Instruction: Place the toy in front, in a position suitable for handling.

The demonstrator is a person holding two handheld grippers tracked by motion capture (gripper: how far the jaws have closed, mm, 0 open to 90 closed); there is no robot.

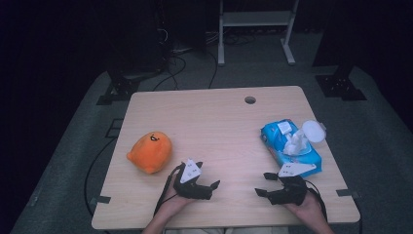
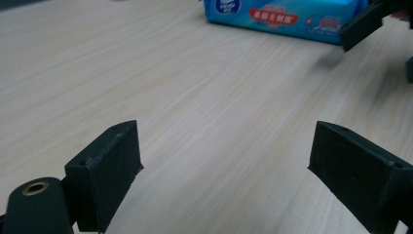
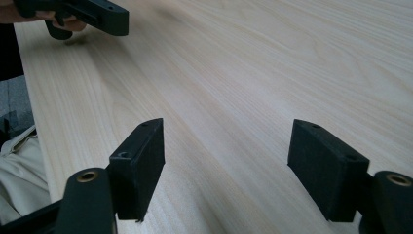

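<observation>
Blue plastic wet-wipes pack (image 1: 290, 146) just beyond right hand-held gripper (image 1: 272, 184), long axis toward far edge; jaws wide, empty.

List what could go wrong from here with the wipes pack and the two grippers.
The wipes pack lies near the table's right edge, so a sideways nudge from the open right gripper might push it off. Its lid stands open with a wipe sticking up, which a jaw may snag. The left gripper, also open, points toward the right one; they might collide.
</observation>
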